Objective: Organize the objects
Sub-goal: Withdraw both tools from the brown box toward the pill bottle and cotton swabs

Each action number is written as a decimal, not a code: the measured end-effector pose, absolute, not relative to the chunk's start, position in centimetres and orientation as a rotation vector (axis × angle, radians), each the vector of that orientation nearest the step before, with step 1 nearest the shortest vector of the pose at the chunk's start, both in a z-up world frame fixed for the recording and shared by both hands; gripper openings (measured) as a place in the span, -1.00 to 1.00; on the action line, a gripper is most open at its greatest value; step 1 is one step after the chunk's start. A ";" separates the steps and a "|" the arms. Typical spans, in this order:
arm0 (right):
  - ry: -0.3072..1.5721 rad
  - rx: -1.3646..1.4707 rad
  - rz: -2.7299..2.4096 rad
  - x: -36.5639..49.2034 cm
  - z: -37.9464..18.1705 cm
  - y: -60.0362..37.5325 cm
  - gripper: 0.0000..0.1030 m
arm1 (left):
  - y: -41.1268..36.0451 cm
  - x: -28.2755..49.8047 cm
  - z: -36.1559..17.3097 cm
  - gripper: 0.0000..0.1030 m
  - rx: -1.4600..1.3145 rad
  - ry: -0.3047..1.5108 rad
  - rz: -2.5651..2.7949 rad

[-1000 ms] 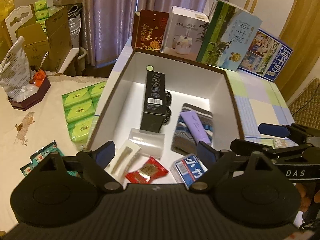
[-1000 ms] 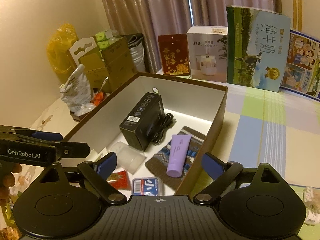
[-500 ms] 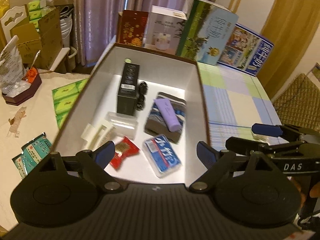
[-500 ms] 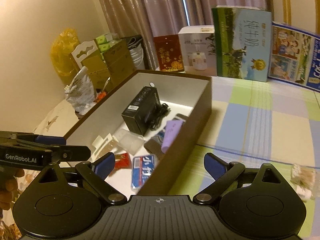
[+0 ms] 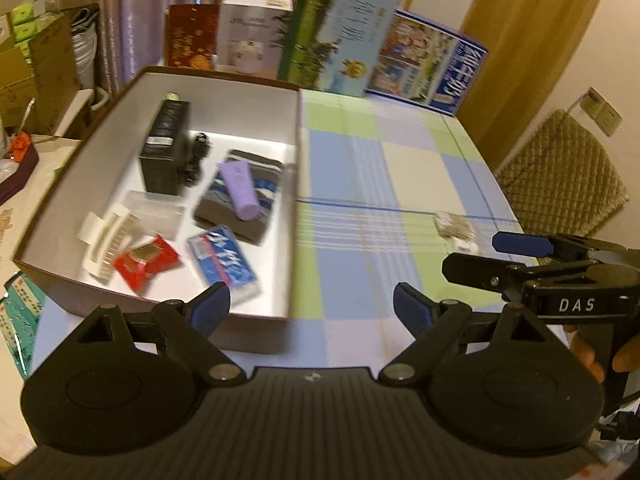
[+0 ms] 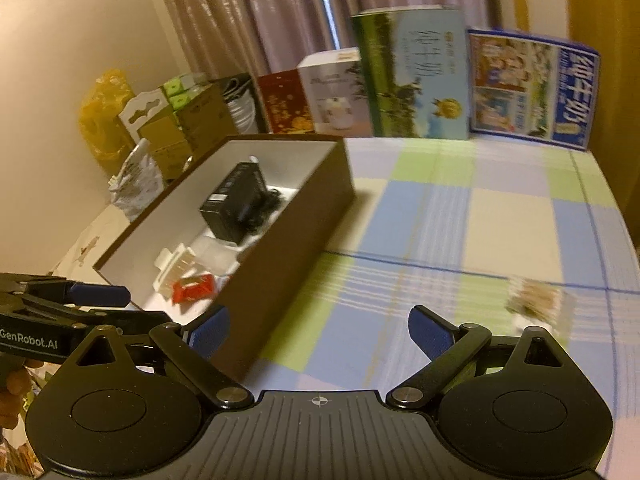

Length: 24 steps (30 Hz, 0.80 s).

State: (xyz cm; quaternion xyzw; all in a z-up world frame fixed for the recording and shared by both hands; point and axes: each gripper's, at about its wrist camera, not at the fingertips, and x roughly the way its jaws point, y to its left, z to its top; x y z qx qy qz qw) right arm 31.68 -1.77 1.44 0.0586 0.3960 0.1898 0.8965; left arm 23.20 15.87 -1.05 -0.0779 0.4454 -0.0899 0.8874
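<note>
Checked cloth (image 5: 400, 168) in blue, green and cream covers my table, with big picture boxes (image 5: 344, 32) standing along the back by the curtain. On the cloth sits the brown box (image 5: 298, 152), white inside. It already holds a black carton (image 5: 164, 148), a purple tube (image 5: 240, 190) lying on a striped cloth (image 5: 224, 216), a red packet (image 5: 146, 260) and a blue packet (image 5: 224, 260).

A second ago both my cameras looked right down into that box. Now they have swung to the right, out over the open cloth. I think that means I am done there for now and am going for the next thing.

That next thing looks like the small pale bundle (image 6: 536, 302), lying alone, well apart from the box. It is too blurry for me to say what it is.

My left gripper (image 5: 312, 308) has its jaws wide apart and holds nothing. My right gripper (image 6: 318, 330) is spread wide too, also with nothing in it, and the bundle sits just past its right finger.
</note>
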 end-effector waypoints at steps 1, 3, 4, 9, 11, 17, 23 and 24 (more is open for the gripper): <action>0.825 0.125 0.385 31.4 1.4 -2.5 0.82 | 15.2 23.1 -1.2 0.67 -0.161 0.930 -0.193; 0.832 0.131 0.368 30.9 1.2 -3.8 0.82 | 14.1 23.0 -1.4 0.67 -0.161 0.937 -0.205; 0.837 0.134 0.358 30.7 1.1 -4.5 0.82 | 13.5 22.9 -1.5 0.67 -0.160 0.939 -0.212; 0.856 0.147 0.319 30.0 0.8 -7.6 0.82 | 10.6 23.0 -1.9 0.67 -0.154 0.947 -0.240; 0.860 0.153 0.302 29.8 0.7 -8.8 0.82 | 9.5 23.3 -2.1 0.67 -0.151 0.951 -0.249; 0.868 0.174 0.226 29.4 0.0 -12.6 0.82 | 5.6 24.7 -3.0 0.67 -0.124 0.961 -0.295; 0.893 0.214 0.112 29.6 -1.5 -17.0 0.82 | 1.6 26.9 -4.8 0.66 -0.078 0.982 -0.320; 0.895 0.216 0.096 29.7 -1.8 -17.6 0.82 | 0.8 27.2 -5.1 0.66 -0.067 0.987 -0.325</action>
